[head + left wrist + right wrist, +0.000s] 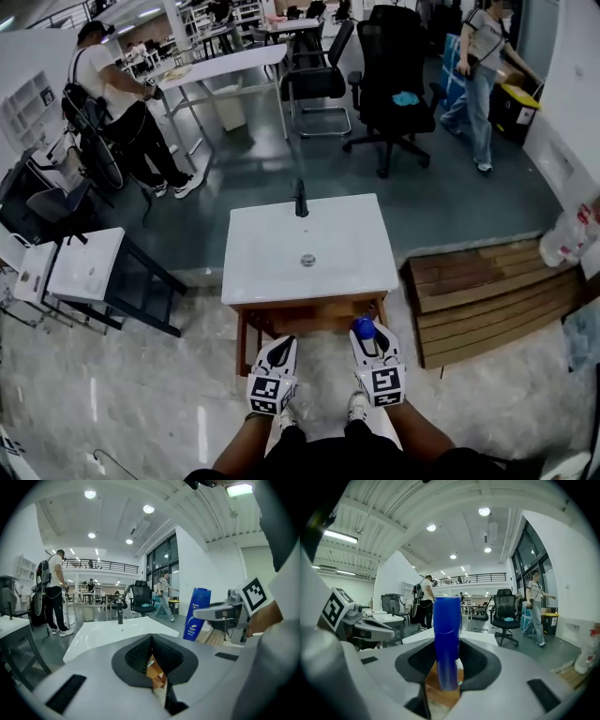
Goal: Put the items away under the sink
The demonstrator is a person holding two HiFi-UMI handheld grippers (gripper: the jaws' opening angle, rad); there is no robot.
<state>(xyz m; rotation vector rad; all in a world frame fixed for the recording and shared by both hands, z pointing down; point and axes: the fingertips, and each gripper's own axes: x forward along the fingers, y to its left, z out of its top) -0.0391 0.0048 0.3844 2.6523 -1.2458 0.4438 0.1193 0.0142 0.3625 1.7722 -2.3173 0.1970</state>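
A white sink top (281,267) with a dark faucet (301,199) sits on a wooden cabinet frame (309,312) just ahead of me. My right gripper (366,336) is shut on a blue bottle (363,328), held upright near the cabinet's front right corner. In the right gripper view the blue bottle (447,639) stands between the jaws of the right gripper (447,656). My left gripper (278,344) hovers at the cabinet's front. In its own view the left gripper (151,641) is shut with nothing in it. The blue bottle (197,613) shows to its right.
A stack of wooden boards (487,300) lies right of the sink. A small white table (84,267) on a dark frame stands at the left. Beyond are office chairs (394,84), desks, and two people (122,103) (478,75).
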